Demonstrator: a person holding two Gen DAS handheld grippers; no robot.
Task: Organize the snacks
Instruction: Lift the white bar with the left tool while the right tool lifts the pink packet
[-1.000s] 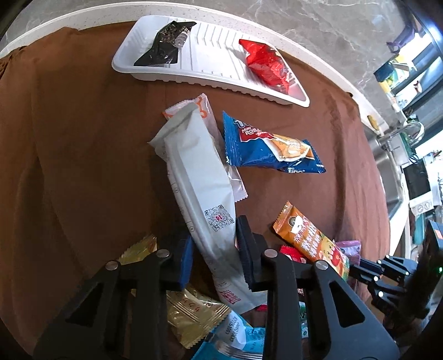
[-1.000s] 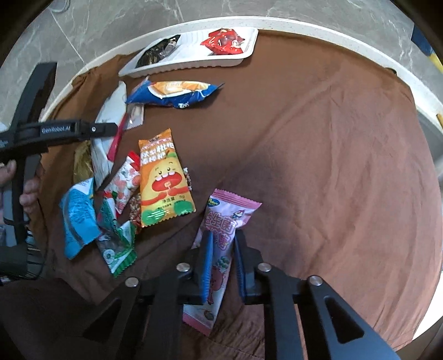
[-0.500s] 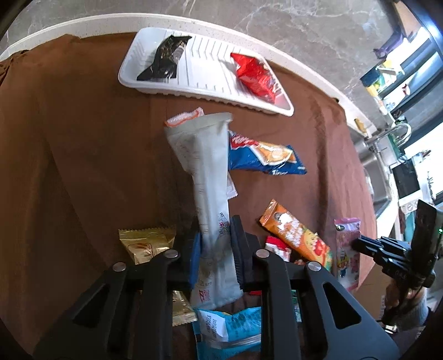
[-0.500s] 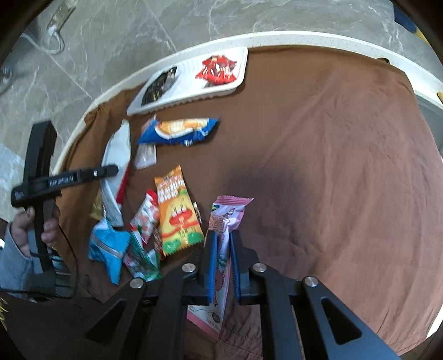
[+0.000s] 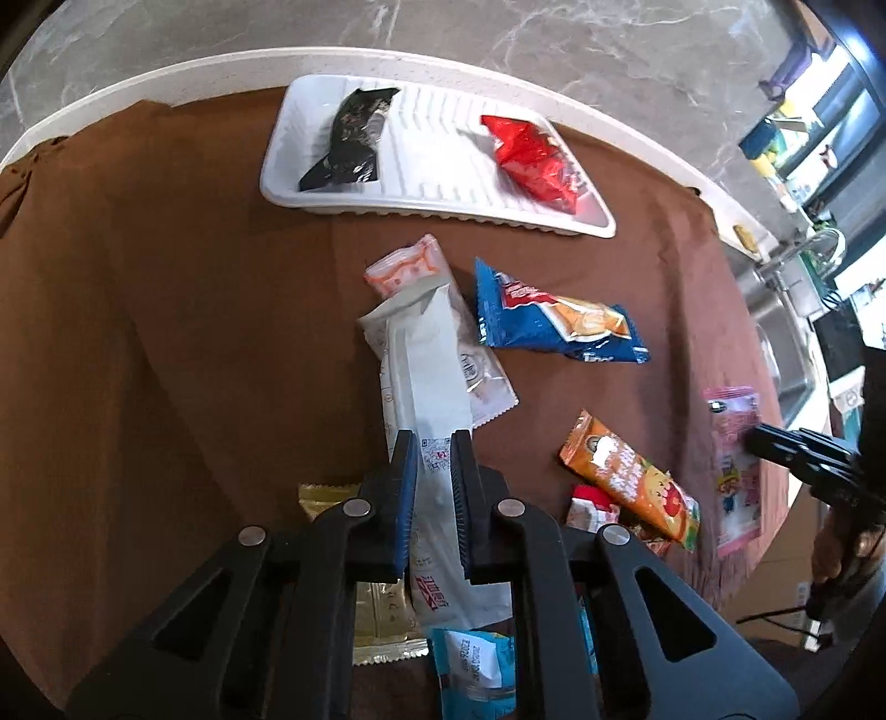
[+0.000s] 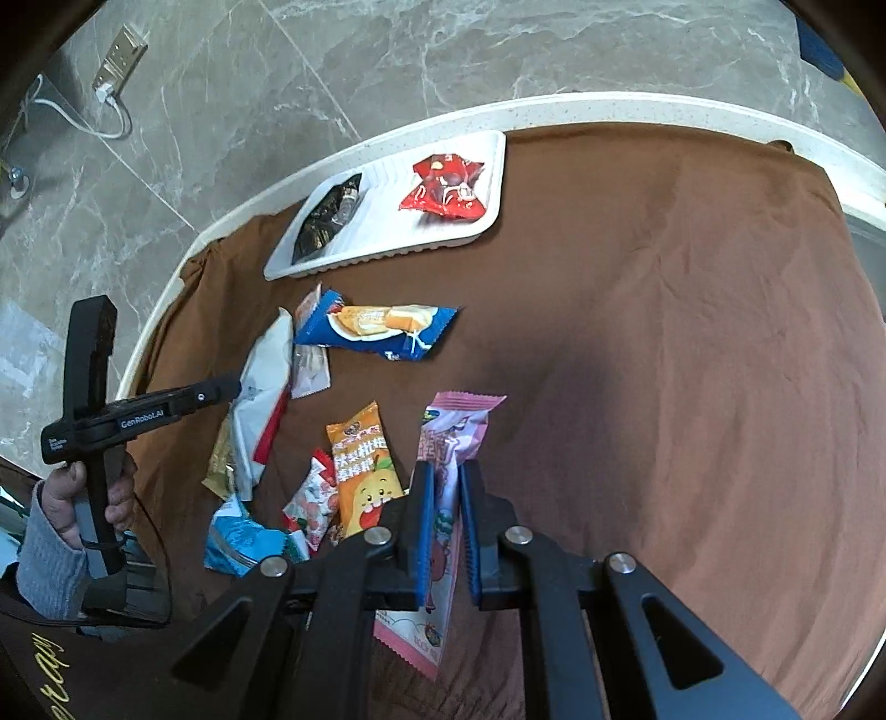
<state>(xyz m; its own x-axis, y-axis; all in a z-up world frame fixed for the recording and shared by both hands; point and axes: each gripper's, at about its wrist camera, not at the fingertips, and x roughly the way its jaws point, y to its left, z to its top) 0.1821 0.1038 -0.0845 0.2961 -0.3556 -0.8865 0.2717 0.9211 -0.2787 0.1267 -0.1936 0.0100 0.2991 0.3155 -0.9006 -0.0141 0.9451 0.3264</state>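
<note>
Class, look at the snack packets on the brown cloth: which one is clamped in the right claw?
The pink packet: the right claw is shut on it, lifting its top clear. The white packet sits in the left claw instead.

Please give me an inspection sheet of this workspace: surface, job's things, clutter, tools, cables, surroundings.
Surface: round table under a brown cloth.
Job's things: white tray holds a black packet and a red packet. Loose on the cloth: blue packet, orange packet, gold packet, light-blue packet, others.
Clutter: nothing seen.
Tools: left tool shut on the white packet; right tool shut on the pink packet.
Cables: white cable running to a power strip on the floor.
Surroundings: marble floor; sink beyond the table.
</note>
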